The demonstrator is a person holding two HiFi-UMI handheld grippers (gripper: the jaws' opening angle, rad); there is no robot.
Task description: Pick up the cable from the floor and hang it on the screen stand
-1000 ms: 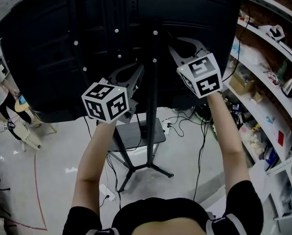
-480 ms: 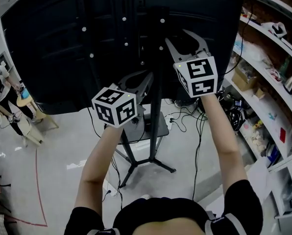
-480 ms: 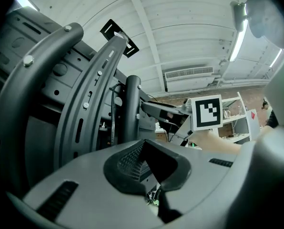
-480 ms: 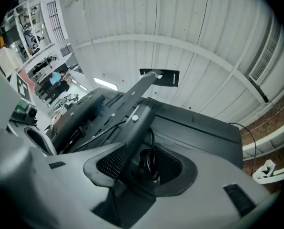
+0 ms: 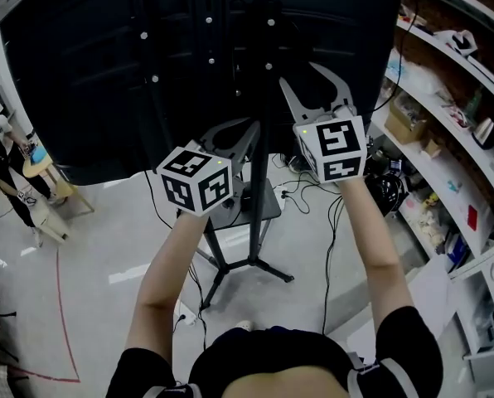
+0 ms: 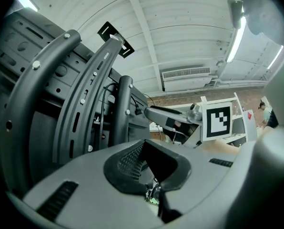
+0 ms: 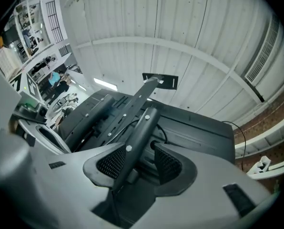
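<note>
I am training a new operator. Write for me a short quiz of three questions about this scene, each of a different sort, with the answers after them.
1. True or false: the right gripper has its jaws shut.
2. What does this gripper face? A) an open fridge B) the back of a dark screen on a stand C) a kitchen sink
3. Fill in: the cluttered shelves are on the ____ gripper's side of the screen.

Key
1. False: the jaws stand wide apart and have just been opening. A black bar of the stand shows between them, not gripped.
2. B
3. right
</note>
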